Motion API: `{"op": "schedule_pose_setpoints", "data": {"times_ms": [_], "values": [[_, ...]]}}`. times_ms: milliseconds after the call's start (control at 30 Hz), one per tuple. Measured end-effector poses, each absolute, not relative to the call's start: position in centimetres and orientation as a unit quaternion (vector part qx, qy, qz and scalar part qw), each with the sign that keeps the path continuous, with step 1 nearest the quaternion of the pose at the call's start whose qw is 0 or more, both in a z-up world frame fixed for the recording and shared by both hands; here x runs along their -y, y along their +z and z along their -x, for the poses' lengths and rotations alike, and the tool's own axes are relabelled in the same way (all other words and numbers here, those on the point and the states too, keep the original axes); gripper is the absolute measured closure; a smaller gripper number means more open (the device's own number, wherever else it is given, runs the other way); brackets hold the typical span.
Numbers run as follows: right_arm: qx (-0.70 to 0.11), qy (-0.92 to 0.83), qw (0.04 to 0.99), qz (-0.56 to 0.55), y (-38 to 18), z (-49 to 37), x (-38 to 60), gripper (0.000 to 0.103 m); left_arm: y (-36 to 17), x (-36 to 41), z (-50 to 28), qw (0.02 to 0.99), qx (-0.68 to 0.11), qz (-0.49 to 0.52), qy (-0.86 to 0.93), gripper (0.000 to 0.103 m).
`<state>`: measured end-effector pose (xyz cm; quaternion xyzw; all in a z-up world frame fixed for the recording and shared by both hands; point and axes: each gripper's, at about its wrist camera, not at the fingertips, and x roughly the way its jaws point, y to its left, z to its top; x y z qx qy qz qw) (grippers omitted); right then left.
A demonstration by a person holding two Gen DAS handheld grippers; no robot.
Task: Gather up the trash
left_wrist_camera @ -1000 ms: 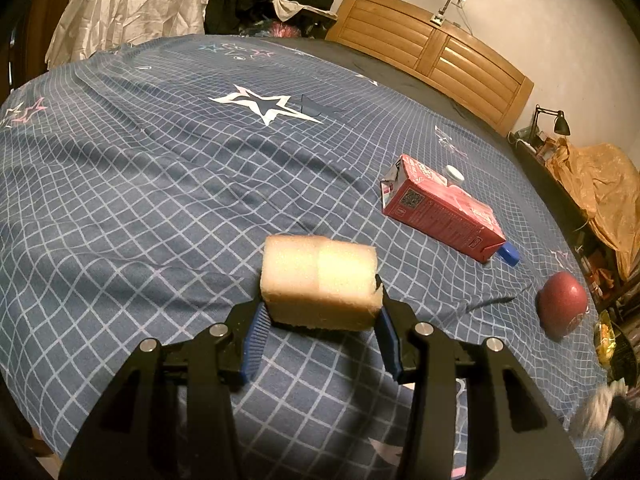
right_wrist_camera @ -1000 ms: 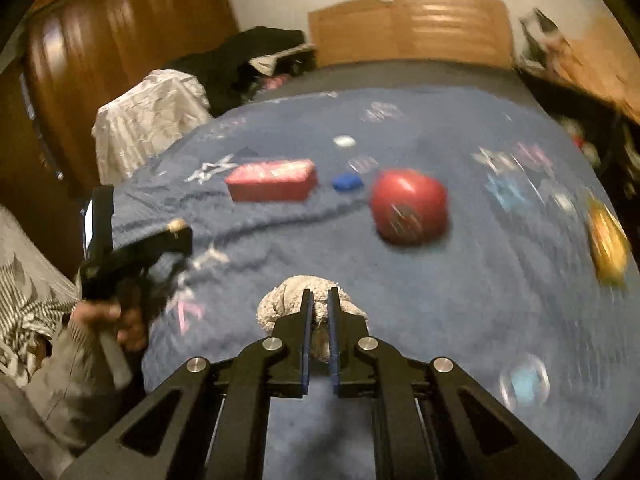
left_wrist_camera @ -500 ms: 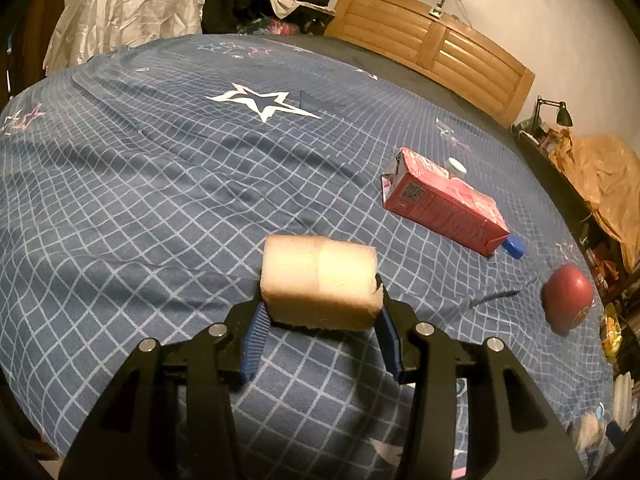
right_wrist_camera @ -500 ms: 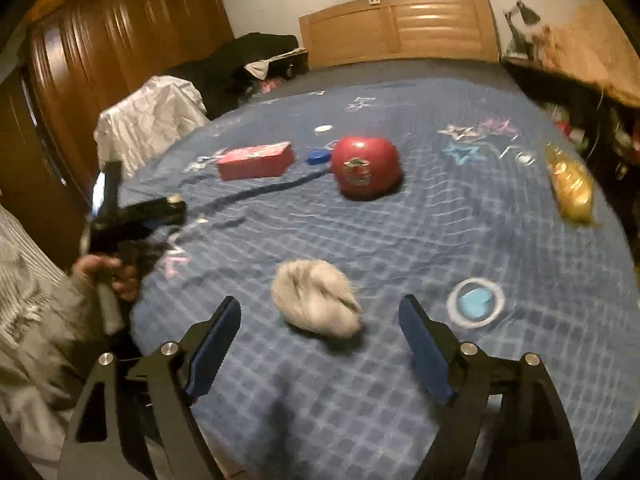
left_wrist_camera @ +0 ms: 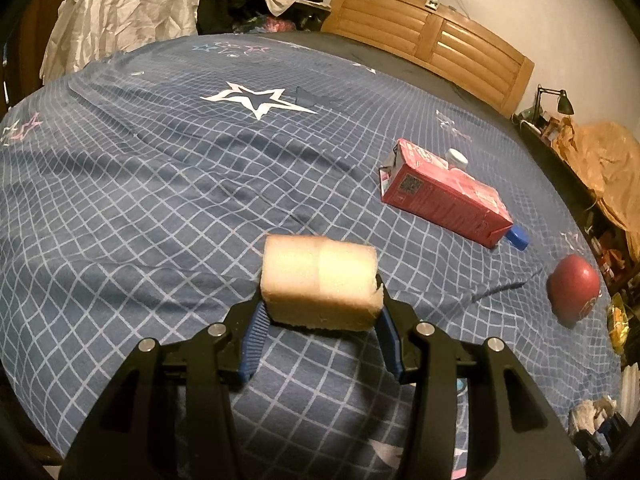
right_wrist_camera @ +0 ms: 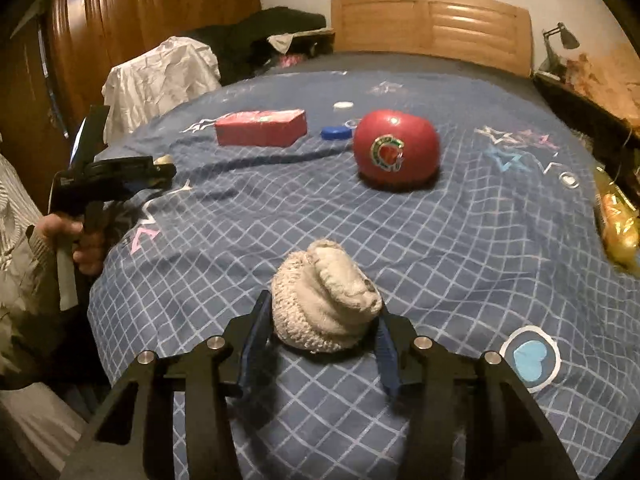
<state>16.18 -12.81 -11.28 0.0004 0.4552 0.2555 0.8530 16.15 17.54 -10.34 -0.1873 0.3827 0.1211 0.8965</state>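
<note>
My left gripper is shut on a pale yellow sponge and holds it above the blue checked bedspread. My right gripper has its jaws around a balled grey-white knitted sock that lies on the bedspread; the blue pads stand at its sides. A pink carton lies on its side ahead, also in the right wrist view. A red apple-shaped pouch lies beyond the sock.
A blue cap and a white cap lie near the carton. A yellow wrapper lies at the right edge. A wooden headboard, a clothes pile and a cluttered side shelf surround the bed.
My right gripper opened wide, let the sock drop onto the bed, then moved in and closed its jaws around it. The left gripper kept hold of the sponge.
</note>
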Motion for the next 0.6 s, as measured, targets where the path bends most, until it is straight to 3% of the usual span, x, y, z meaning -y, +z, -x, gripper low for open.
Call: {"op": "schedule_pose_setpoints", "data": {"times_ms": [367,600], "values": [[-0.419,0.213,0.879,-0.077,-7.9,-12.9,15.2,0.058,-8.3,-14.9,-14.0,0.916,-0.356,0.178,0.056,0.060],[-0.401,0.170,0.895,-0.097,-5.8,-11.3,17.5,0.058,-5.3,-6.2,-12.2,0.928,-0.353,0.118,-0.009,0.060]]}}
